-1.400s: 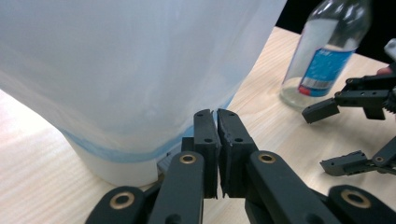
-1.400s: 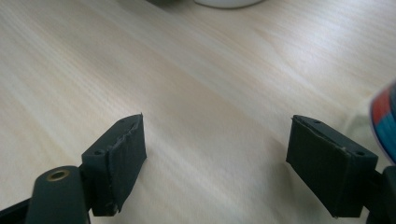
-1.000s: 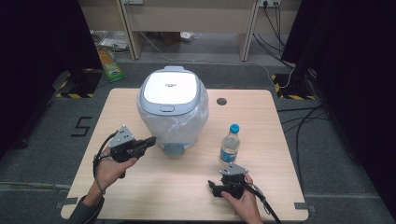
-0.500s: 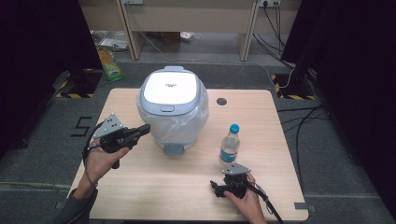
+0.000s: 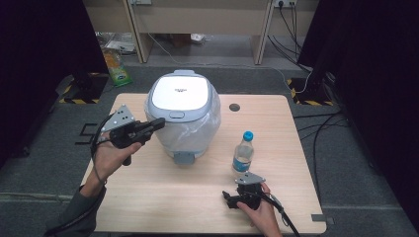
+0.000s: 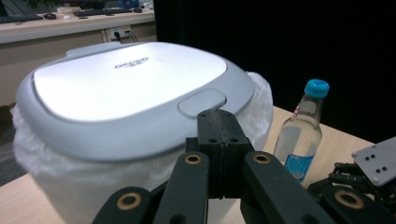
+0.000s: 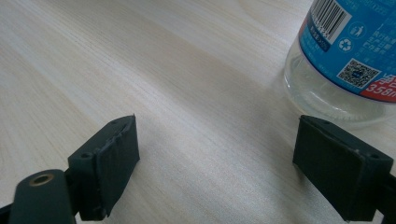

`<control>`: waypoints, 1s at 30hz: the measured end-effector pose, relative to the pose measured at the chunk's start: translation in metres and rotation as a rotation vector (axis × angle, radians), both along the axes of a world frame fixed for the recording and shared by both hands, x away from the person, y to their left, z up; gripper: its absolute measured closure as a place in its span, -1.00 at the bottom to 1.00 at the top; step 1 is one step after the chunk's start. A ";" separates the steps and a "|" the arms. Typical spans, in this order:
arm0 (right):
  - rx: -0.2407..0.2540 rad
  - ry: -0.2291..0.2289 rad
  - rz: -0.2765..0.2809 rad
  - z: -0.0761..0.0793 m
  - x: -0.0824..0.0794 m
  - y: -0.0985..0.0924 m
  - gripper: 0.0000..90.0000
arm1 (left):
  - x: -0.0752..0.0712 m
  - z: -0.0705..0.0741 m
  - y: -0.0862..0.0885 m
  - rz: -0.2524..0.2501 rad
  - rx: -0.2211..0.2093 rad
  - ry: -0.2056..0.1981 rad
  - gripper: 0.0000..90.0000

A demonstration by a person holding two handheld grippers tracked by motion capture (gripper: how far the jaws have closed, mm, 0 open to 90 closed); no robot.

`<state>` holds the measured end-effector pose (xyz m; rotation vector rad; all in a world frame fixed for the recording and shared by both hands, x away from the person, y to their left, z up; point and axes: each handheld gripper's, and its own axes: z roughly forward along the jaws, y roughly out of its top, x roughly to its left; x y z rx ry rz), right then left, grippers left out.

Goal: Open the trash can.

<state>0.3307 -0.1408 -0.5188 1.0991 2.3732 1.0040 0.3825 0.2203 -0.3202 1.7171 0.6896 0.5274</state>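
A lidded bin (image 5: pixel 182 117) with a grey-white lid and a clear plastic liner bulging out below the rim is seen standing upright on the table (image 5: pixel 163 197), toward its far side and left of the middle. A small grey pedal juts from its foot on the near side. In the left gripper view the bin (image 6: pixel 126 88) is shown close ahead, its lid at about the height of the jaw tips, with an oblong push button on the lid's near edge just beyond them.

The left tongs (image 5: pixel 159 123) are held in the air at the bin's left side, pointing toward it, their tips just beside the lid's rim; contact cannot be made out. The jaws are pressed together with nothing between them, as is seen in the left gripper view (image 6: pixel 223 135).

A water bottle (image 5: pixel 242 153) with a blue cap and blue label stands upright to the right of the bin, apart from it and nearer the person.

The right tongs (image 5: pixel 229 198) are kept low at the table's near edge, just in front of the bottle. In the right gripper view (image 7: pixel 215 154) the jaws are spread wide over bare wood, and the bottle's base (image 7: pixel 341 60) is seen just beyond the right-hand jaw, not between the two.
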 end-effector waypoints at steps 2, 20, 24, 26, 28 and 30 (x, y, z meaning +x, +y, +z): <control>0.001 0.002 -0.001 0.000 0.000 0.000 -0.68 | 0.004 0.002 -0.005 -0.002 0.003 -0.002 0.99; 0.002 0.002 0.002 0.000 0.000 0.000 -0.68 | 0.033 0.001 -0.025 0.005 -0.005 0.013 0.98; 0.002 0.003 0.002 0.000 0.000 0.000 -0.68 | 0.034 0.000 -0.026 0.006 -0.008 0.020 0.99; 0.001 0.002 0.001 0.000 0.000 0.000 -0.68 | 0.032 -0.002 -0.027 0.017 -0.001 0.001 0.99; 0.001 0.002 0.002 0.000 0.000 0.000 -0.68 | 0.031 -0.004 -0.028 0.025 0.002 -0.025 0.99; 0.001 0.002 0.002 0.000 0.000 0.000 -0.69 | 0.031 -0.006 -0.027 0.019 -0.003 -0.020 0.99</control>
